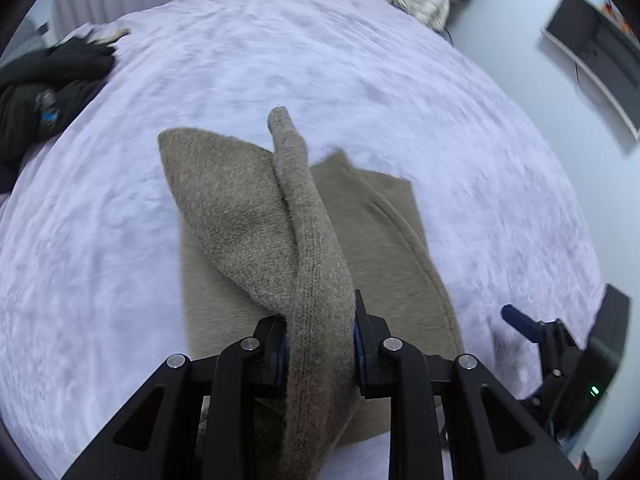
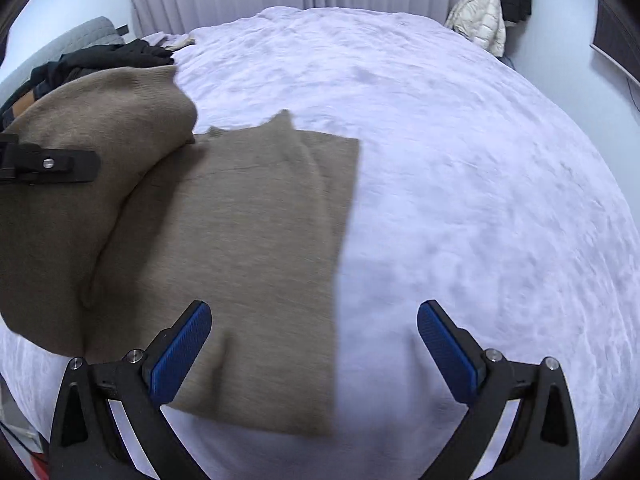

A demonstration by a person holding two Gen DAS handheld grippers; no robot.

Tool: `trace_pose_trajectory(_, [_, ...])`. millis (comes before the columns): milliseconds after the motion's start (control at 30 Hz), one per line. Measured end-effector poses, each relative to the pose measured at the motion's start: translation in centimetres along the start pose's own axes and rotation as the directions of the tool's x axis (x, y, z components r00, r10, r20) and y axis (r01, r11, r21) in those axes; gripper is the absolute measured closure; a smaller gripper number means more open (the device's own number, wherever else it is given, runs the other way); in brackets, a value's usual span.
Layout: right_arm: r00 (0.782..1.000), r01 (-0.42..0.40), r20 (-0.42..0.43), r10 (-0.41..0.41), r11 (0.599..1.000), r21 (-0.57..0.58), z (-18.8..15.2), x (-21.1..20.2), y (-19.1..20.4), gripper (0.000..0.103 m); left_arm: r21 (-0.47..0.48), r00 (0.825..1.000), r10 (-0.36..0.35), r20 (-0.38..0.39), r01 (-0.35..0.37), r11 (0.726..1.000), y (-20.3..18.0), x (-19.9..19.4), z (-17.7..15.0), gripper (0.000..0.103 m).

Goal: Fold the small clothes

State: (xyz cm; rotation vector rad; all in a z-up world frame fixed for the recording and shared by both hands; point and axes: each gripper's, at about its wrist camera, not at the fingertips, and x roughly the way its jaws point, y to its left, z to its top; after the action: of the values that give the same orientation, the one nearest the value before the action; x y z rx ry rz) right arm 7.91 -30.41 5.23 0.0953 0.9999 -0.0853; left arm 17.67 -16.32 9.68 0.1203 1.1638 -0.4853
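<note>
Now, over on the far left of the bed (image 2: 440,160), a heap of dark clothes (image 1: 44,92) sits untouched at the edge, so there looks to be more folding waiting. Moving in, the left gripper (image 1: 320,344) has its jaws clamped on a bunched edge of the brown knit sweater (image 1: 248,208), and that side is lifted clear of the cover, a sleeve end (image 1: 280,120) sticking up past the raised flap. The rest of the sweater lies flat on the pale bedspread, right in the middle, its right edge already straight and squared off. So that side reads as tucked in, and the left side is the one in hand, judged to be on its way over the body. Further right, the right gripper (image 2: 314,344) hangs above the sweater's near right edge with its blue pads (image 2: 182,356) spread wide and nothing between them. Off at the far right corner, a pale jacket (image 2: 478,16) hangs by the wall. Left to do, I'd say: lay this flap down, then fold lengthwise.
</note>
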Motion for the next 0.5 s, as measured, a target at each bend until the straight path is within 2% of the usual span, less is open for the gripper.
trace_pose_trajectory(133, [1.0,0.007,-0.013,-0.007,1.0,0.021,-1.1,0.0,-2.9,0.001,0.005,0.996,0.031,-0.081,-0.03,1.0,-3.5,4.6,0.1,0.077])
trace_pose_trajectory(233, [1.0,-0.009,-0.019,0.01,0.999,0.043,-1.9,0.1,-4.4,0.001,-0.004,0.997,0.036,-0.065,-0.037,0.999,-4.5,5.9,-0.2,0.074])
trace_pose_trajectory(267, [1.0,-0.016,-0.022,0.017,0.999,0.047,-2.0,0.4,-4.7,0.001,-0.014,0.999,0.02,-0.049,-0.02,1.0,-4.5,5.9,-0.3,0.07])
trace_pose_trajectory(300, [0.999,-0.025,-0.023,0.026,0.998,0.05,-2.3,0.2,-5.0,0.001,-0.032,0.999,-0.004,-0.041,0.003,0.999,-4.3,5.9,-0.3,0.056])
trace_pose_trajectory(367, [0.999,-0.042,-0.018,0.043,0.998,0.051,-2.6,0.1,-5.6,0.001,-0.078,0.996,-0.075,-0.038,0.072,0.994,-3.9,5.6,-0.2,0.037])
trace_pose_trajectory(500, [0.998,-0.059,-0.003,0.059,0.997,0.053,-3.5,-0.4,-5.9,0.001,-0.071,0.993,-0.1,-0.06,0.095,0.993,-4.5,4.6,0.0,0.037])
